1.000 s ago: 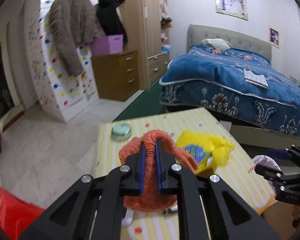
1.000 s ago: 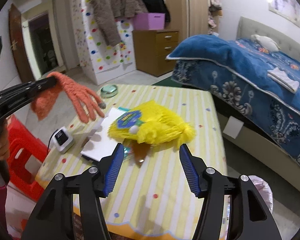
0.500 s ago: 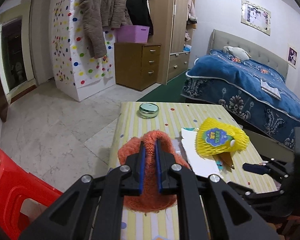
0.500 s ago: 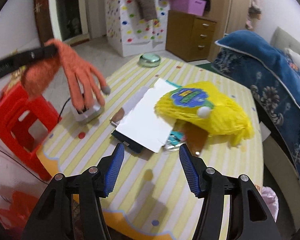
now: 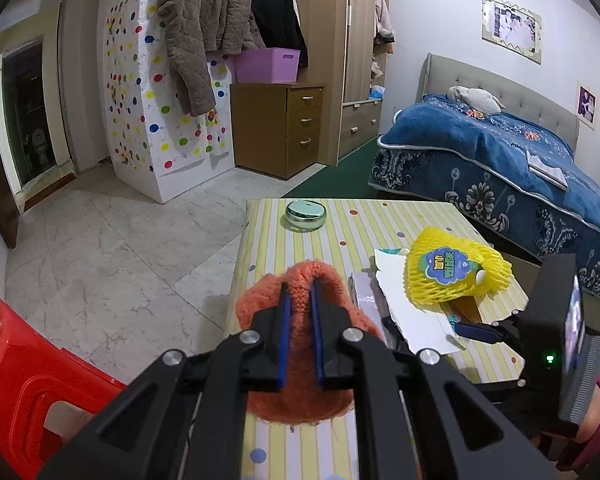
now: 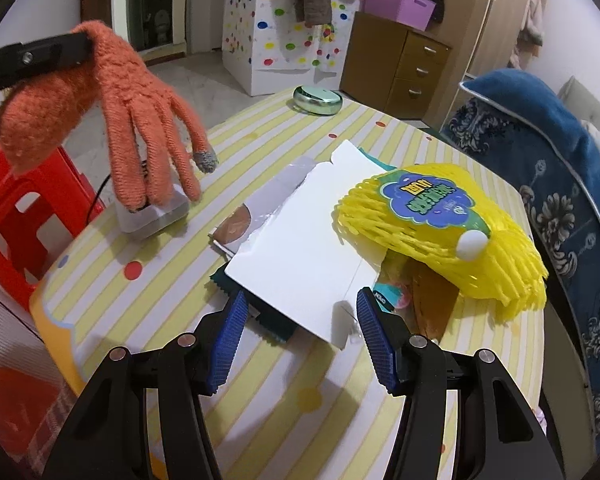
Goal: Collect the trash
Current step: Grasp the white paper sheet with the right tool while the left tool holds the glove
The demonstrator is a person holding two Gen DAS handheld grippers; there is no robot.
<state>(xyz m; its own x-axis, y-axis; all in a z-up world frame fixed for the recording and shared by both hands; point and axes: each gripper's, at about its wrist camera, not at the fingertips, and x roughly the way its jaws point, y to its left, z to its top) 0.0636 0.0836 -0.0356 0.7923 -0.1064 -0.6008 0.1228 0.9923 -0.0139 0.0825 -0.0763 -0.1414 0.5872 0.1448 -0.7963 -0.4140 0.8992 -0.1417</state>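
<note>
Our left claw (image 5: 299, 330) still pinches the orange knit glove (image 6: 112, 120), now swung left. Our right claw (image 6: 300, 340), spread, has closed on the white card (image 6: 300, 248) at twelve o'clock on the bench (image 6: 284, 392), seemingly next trash.

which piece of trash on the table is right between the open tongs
The white paper sheet: its near corner lies between the right tongs. The yellow foam net sits farther right.

I'm keeping my left gripper (image 5: 299, 312) pinching closed, holding my right gripper (image 6: 300, 336) spread wide, hovering low.
</note>
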